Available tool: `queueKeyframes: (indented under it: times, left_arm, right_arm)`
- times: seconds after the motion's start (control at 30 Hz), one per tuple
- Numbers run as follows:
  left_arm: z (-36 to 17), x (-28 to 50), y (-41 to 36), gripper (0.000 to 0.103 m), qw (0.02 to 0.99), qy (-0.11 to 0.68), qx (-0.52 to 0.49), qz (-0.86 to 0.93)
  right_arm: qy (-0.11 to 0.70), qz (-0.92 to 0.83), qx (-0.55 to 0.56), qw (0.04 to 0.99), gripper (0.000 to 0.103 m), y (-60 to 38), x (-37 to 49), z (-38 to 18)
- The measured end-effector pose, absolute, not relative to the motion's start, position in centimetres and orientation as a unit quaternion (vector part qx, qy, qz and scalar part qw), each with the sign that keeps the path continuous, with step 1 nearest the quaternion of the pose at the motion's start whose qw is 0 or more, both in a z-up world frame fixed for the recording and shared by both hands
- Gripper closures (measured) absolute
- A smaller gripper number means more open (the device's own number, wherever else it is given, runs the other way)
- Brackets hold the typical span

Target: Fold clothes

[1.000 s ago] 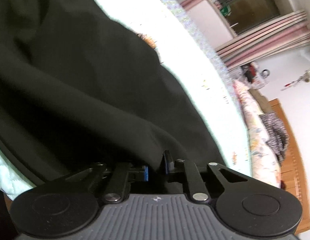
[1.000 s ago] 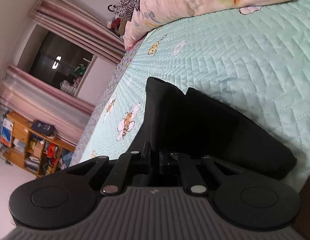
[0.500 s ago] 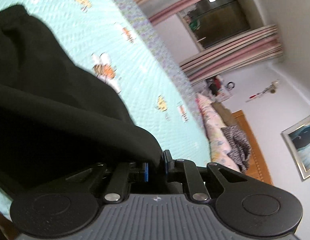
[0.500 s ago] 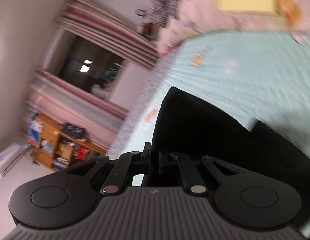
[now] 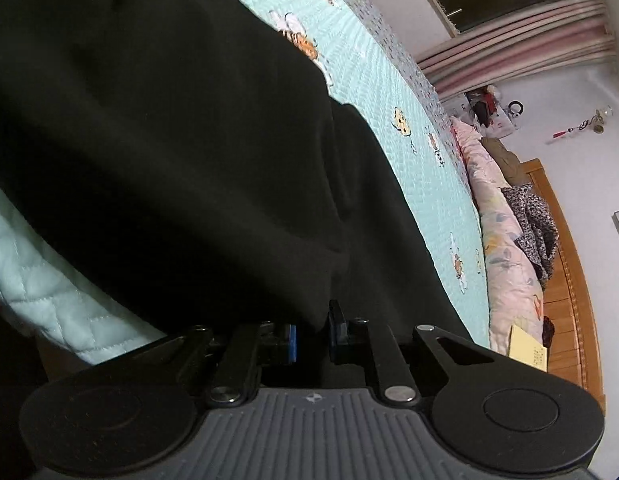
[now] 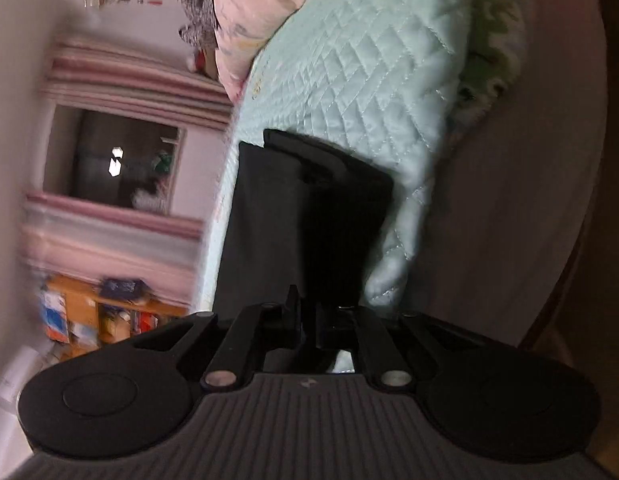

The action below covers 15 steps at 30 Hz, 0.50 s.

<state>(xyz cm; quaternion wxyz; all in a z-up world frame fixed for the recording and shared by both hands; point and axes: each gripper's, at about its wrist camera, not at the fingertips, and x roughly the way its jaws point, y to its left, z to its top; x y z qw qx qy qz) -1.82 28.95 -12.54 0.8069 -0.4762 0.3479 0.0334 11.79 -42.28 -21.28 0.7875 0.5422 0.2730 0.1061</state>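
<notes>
Your left claw (image 5: 311,330) is pinched on a fold of the black soft-fabric garment (image 5: 169,140); the cloth bunches between the two fingers and hides the pad faces. The garment fills most of the left wrist view, so its outline and type cannot be made out; its top and left run out of frame. It lies draped over the pale mint quilted bedspread (image 5: 421,152) with bee prints.

Your right claw (image 6: 307,320) is clamped on another part of the black garment (image 6: 293,216), fingers nearly together with cloth between them. Here the fabric stretches away from the claw as a flat doubled panel, one layer over the other, near the bedspread (image 6: 369,60) edge. This view is motion-blurred; the window and shelf at left are smeared.

Since half a second ago, the left view has swung so the garment covers much more of it and the bed's wooden headboard (image 5: 565,280) now shows. The right view has rolled toward the bed's side, with the dark floor now at right.

Count: one garment, two claws, one pink floral pillow (image 5: 505,248), one yellow notepad (image 5: 527,348) lying on it.
</notes>
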Motion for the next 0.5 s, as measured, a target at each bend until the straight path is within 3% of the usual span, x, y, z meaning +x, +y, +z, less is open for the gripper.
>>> queueKeyframes:
  times: [0.13, 0.2, 0.23, 0.3, 0.5]
  left_arm:
    - [-13.1, -1.3, 28.8, 0.088, 0.809, 0.354, -0.468, 0.040]
    - [-13.3, -0.8, 29.0, 0.088, 0.805, 0.357, -0.471, 0.046]
    - [-13.4, -0.7, 29.1, 0.088, 0.803, 0.359, -0.474, 0.049]
    - [-13.7, -0.6, 29.4, 0.087, 0.798, 0.360, -0.481, 0.052]
    - [-13.8, -0.1, 29.2, 0.087, 0.800, 0.377, -0.464, 0.052]
  right_arm:
    - [0.286, 0.083, 0.561, 0.772, 0.081, -43.0, 11.2, -23.4]
    - [0.276, 0.080, 0.565, 0.774, 0.079, -43.0, 11.2, -23.3]
    - [0.275, 0.076, 0.553, 0.783, 0.080, -42.8, 11.1, -23.0]
    - [0.274, 0.067, 0.527, 0.802, 0.094, -42.4, 11.0, -22.4]
    - [0.278, 0.047, 0.502, 0.818, 0.096, -42.7, 10.0, -22.5]
